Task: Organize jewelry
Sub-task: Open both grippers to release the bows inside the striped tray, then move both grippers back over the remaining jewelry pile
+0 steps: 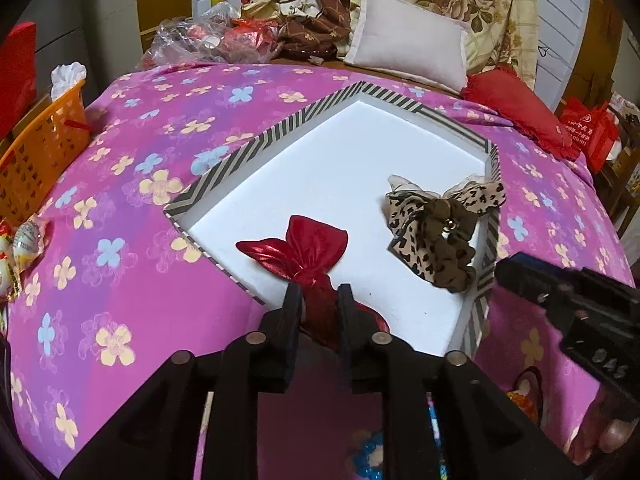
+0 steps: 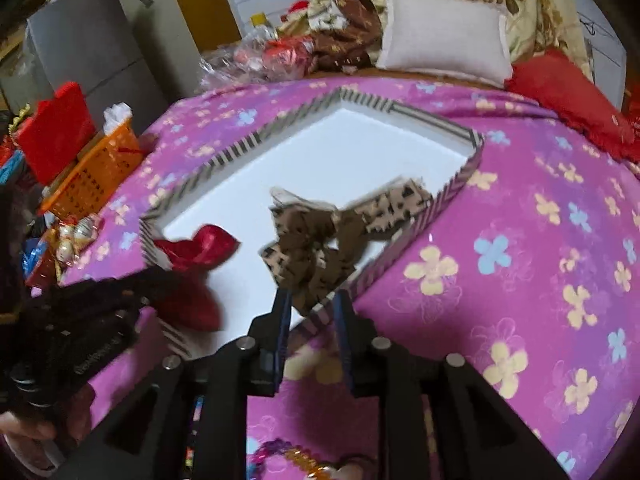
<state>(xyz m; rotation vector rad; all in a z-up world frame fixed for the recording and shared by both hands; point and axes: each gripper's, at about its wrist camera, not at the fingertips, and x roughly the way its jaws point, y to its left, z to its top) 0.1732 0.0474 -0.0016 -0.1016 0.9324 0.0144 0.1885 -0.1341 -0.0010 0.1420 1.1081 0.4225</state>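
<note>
Red metallic bow (image 1: 296, 252), a shiny foil-like fabric hair bow with a gathered knot, is pinched at its waist between the black fingers of the left gripper (image 1: 319, 294), low over the tray's six o'clock edge. Gripping the knot rather than a loop looks sensible: it is the firmest, narrowest part, so the slippery cloth should not slide out while it is set down on the white floor.

At about three o'clock from it lies the leopard-print bow (image 1: 440, 224), soft ribbon with sheer edging and a ruffled olive scrunchie centre, already inside the tray against its right wall. Below it, the right gripper (image 2: 310, 300) hovers at the tray's near rim with its blue-padded fingers spread and nothing between them; that view is smeared by motion, so finer detail is lost. My guess is it has no job until the red bow is placed.

Both bows sit within the striped tray (image 1: 224, 168), a shallow box with black-and-cream chevron walls and a smooth white base, resting on a pink floral bedspread (image 1: 120, 280). At nine o'clock, off the bed's edge, stands an orange plastic basket (image 1: 44, 152).
</note>
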